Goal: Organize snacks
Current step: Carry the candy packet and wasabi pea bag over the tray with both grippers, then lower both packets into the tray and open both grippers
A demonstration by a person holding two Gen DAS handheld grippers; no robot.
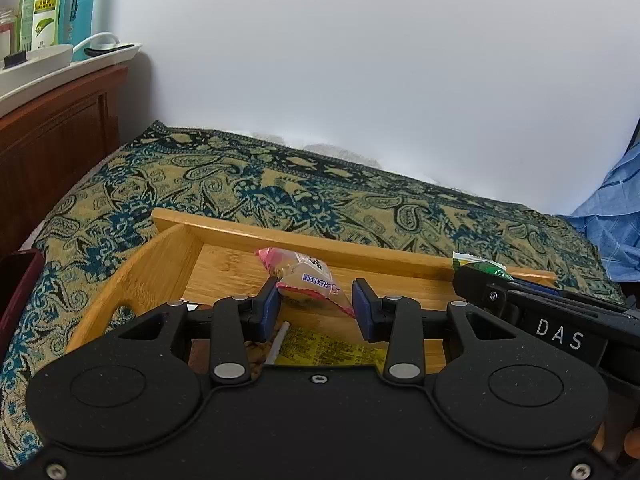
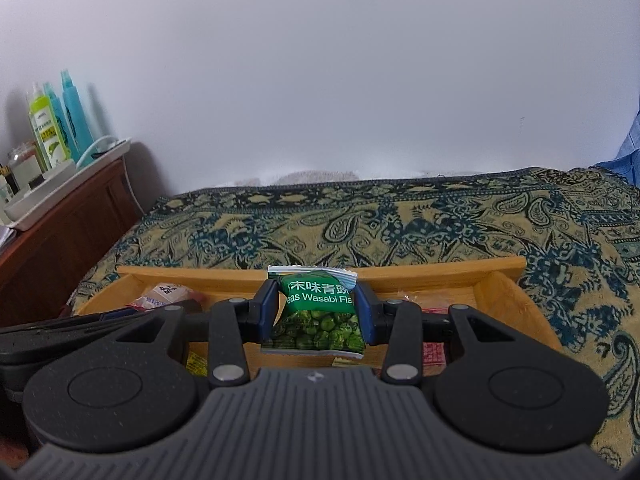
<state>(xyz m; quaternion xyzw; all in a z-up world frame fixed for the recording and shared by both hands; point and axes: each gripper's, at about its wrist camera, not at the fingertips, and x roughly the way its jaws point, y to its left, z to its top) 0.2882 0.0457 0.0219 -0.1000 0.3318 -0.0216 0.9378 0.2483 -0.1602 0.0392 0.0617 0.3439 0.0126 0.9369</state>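
Note:
A wooden tray [image 1: 280, 236] [image 2: 440, 266] lies on a paisley cloth, and both grippers hover just above it. My left gripper [image 1: 316, 304] is shut on a pink-and-white snack packet [image 1: 308, 278], which hangs slanted between the blue pads over the tray's left part. The same packet [image 2: 164, 294] shows at the left of the right wrist view. My right gripper [image 2: 316, 308] is shut on a green wasabi-pea packet [image 2: 320, 316], held upright over the middle of the tray. In the left wrist view that green packet [image 1: 482, 266] peeks out at the right. A yellow packet [image 1: 328, 350] lies on the tray floor under the left gripper.
A red packet [image 2: 434, 352] lies in the tray's right part. A wooden cabinet [image 1: 52, 132] stands at the left, carrying a white tray [image 1: 60, 64] with bottles [image 1: 48, 4]. Blue fabric [image 1: 612, 216] lies at the right edge, and a dark red object [image 1: 16, 292] at the near left.

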